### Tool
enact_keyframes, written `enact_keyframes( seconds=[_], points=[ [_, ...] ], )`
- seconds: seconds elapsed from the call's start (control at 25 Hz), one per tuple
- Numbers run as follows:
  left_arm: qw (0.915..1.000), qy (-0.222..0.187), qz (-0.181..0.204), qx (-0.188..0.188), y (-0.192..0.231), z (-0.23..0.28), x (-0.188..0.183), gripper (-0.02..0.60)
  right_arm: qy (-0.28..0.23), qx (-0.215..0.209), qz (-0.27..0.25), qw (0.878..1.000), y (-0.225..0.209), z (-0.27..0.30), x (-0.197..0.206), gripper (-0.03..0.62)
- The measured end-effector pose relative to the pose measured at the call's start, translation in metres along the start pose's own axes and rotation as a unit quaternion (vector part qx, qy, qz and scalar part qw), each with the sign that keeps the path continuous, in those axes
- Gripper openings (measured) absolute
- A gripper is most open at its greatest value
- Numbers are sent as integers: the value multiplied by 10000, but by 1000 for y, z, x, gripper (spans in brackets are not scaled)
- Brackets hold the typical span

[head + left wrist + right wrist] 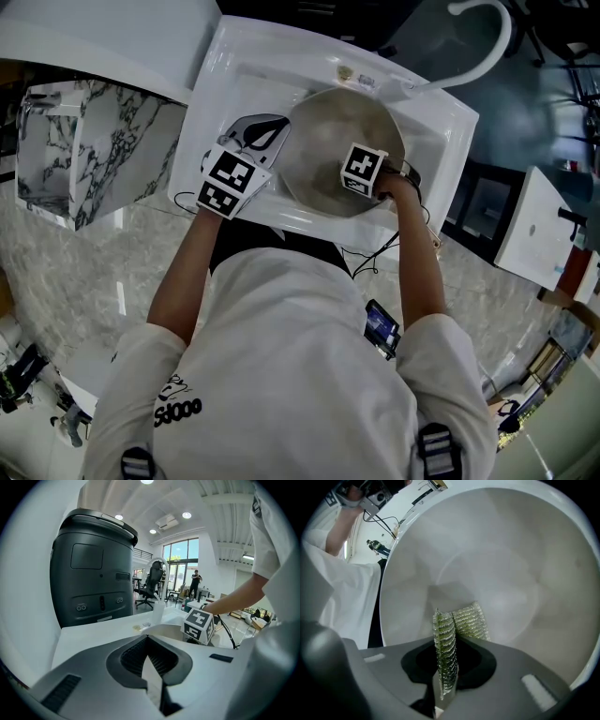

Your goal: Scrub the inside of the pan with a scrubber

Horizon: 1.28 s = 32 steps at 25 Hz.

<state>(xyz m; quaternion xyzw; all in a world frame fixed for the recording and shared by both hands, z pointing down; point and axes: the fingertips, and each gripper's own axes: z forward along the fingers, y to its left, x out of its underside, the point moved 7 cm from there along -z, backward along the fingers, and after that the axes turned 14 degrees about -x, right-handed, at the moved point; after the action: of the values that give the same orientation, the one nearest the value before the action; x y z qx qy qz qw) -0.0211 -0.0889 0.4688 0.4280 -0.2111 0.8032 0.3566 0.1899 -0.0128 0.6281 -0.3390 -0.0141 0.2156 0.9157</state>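
1 person [281, 375] in a white shirt fills the lower half of the head view, with both arms reaching toward 12 o'clock over a white sink [217, 89]. A marble-patterned block [84, 150] stands on the counter at the sink's 9 o'clock.

Inside the sink lies the pan [323, 127], round and pale grey, taking up most of the basin.

The left gripper [261, 139] lies at the pan's 9 o'clock edge, with its marker cube toward the person. In the left gripper view its 2 jaws are clenched on a thin pale strip of the pan's edge, and the pan's rim curves away just beyond them toward 12 o'clock. I cannot tell whether that strip is a handle or the rim itself.

The right gripper [364, 171] hangs over the pan's inside at about 4 o'clock from the pan's centre, pointing down into the bowl. In the right gripper view its jaws are clamped on the scrubber [468, 620], a folded green and silver mesh pad. 1 fold stands on edge between the jaws. The other fold sticks out past them toward 1 o'clock and rests against the pan's smooth inner surface.
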Motion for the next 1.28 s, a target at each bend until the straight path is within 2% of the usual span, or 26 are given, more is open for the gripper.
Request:
enact_keyframes(
  seconds=[0.28,0.48,0.72,1.0,1.28],
  points=[
    [10000,36,53,44,-4,1,1,0,170,745,157,9970,-22,-17,1,66],
    [10000,25,43,34,-4,-1,1,0,-89,1221,346,9919,-39,-27,-1,67],
    [10000,45,35,23,-6,-3,2,0,-178,1742,327,9840,-49,-35,-6,66],
    [9999,104,16,43,-7,-9,3,0,-329,2739,186,9610,-55,-57,-9,67],
    [9995,228,74,198,-6,-15,3,0,-33,3572,-243,9337,-61,-69,-18,69]
  ],
)
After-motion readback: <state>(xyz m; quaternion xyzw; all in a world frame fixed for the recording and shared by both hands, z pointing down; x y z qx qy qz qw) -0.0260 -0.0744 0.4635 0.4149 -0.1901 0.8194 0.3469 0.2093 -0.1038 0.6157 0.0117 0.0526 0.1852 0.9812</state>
